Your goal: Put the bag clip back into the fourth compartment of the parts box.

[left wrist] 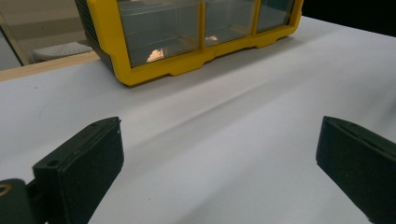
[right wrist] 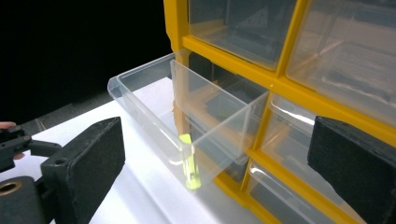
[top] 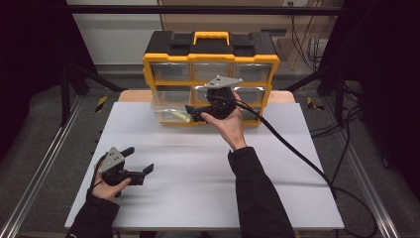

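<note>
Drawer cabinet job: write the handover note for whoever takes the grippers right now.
Left gripper: open, nothing between its jaws, low over the white table at the near left.
Right gripper: open, holding nothing, in front of the yellow drawer cabinet.
Bottom-left clear drawer: pulled out over the table, with a yellow-green item inside at its front wall.
Done: drawer opened.
Left: probably take the item out or push the drawer shut; the other drawers look closed.
</note>
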Demonstrator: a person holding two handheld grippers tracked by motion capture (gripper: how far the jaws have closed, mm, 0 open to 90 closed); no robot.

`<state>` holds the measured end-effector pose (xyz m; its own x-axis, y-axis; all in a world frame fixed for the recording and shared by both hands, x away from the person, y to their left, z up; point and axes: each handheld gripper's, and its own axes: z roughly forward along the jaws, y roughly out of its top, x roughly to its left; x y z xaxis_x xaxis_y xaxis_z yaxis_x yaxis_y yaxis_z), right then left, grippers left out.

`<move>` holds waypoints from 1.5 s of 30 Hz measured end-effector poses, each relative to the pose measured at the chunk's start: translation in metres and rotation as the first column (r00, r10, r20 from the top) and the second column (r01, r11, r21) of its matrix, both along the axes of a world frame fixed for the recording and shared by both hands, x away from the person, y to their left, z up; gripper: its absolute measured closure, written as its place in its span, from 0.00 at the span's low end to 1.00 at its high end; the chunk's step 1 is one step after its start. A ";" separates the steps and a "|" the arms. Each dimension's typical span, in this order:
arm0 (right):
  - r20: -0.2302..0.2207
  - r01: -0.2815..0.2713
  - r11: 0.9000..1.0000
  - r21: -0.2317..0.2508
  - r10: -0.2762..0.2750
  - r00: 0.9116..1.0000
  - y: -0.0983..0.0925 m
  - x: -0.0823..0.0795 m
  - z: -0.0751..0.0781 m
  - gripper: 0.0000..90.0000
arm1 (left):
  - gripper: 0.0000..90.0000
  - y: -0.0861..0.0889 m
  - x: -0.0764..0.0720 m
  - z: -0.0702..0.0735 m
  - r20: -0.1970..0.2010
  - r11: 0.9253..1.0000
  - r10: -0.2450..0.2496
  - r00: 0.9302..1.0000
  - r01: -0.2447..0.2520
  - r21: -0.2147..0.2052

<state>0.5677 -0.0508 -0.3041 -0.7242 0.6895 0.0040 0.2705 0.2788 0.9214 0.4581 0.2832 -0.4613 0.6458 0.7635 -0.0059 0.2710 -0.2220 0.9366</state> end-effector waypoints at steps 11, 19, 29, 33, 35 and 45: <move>0.014 -0.012 1.000 0.017 0.012 1.000 -0.025 -0.017 -0.010 0.02 | 0.01 0.000 0.000 0.000 -0.002 1.000 -0.002 1.000 0.002 0.004; 0.013 0.003 0.999 0.045 -0.004 1.000 -0.049 -0.028 -0.019 0.02 | 0.01 0.000 0.001 -0.001 -0.003 1.000 -0.002 1.000 0.002 0.003; -0.008 0.034 0.997 0.076 -0.033 0.999 -0.077 -0.036 -0.037 0.02 | 0.01 0.000 0.001 0.000 -0.001 1.000 -0.002 1.000 0.002 0.004; -0.011 0.040 0.997 0.072 -0.039 0.999 -0.086 -0.040 -0.043 0.01 | 0.01 0.000 0.001 -0.001 -0.003 1.000 -0.001 1.000 0.001 0.005; -0.011 0.044 0.996 0.074 -0.044 0.999 -0.090 -0.042 -0.045 0.01 | 0.01 0.000 0.001 -0.001 -0.003 1.000 0.000 1.000 0.000 0.007; -0.017 0.043 0.994 0.101 -0.042 0.999 -0.113 -0.055 -0.060 0.01 | 0.01 -0.001 0.001 -0.001 -0.004 1.000 -0.002 1.000 0.002 0.007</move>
